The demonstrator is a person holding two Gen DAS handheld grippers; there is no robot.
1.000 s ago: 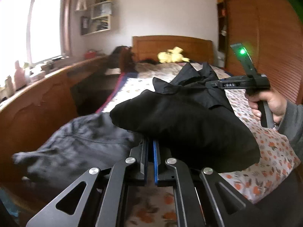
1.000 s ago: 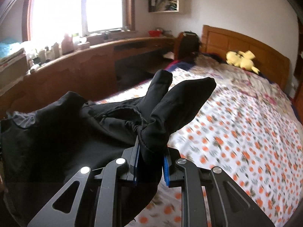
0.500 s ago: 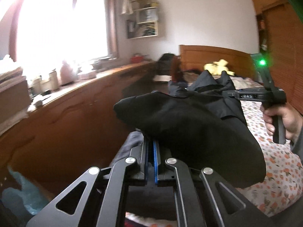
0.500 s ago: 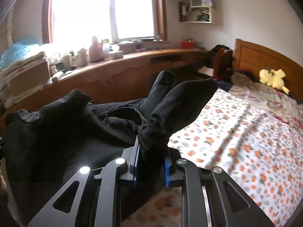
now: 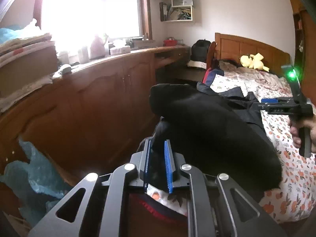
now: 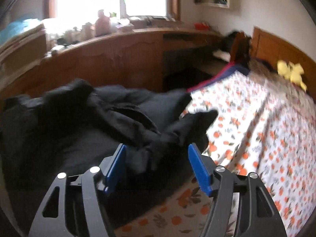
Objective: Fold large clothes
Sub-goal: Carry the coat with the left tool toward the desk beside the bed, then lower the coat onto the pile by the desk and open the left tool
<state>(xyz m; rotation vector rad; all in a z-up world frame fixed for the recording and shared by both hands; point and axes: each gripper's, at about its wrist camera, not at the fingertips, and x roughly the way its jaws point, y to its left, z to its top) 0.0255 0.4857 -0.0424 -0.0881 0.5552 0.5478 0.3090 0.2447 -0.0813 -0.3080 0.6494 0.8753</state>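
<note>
Left claw (image 5: 158,162): jaws have parted slightly, black garment (image 5: 207,130) lying loose between them, no longer clamped. Right claw (image 6: 158,165): spread wide, cloth released. The garment now rests on the floral bed (image 6: 256,130); judged a fold laid down. Only the left view shows the right hand (image 5: 302,130).

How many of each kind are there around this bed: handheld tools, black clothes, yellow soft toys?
Handheld tools: 2 (left tool, right tool)
Black clothes: 1 (black garment)
Yellow soft toys: 1 (yellow soft toy)
Total: 4
</note>
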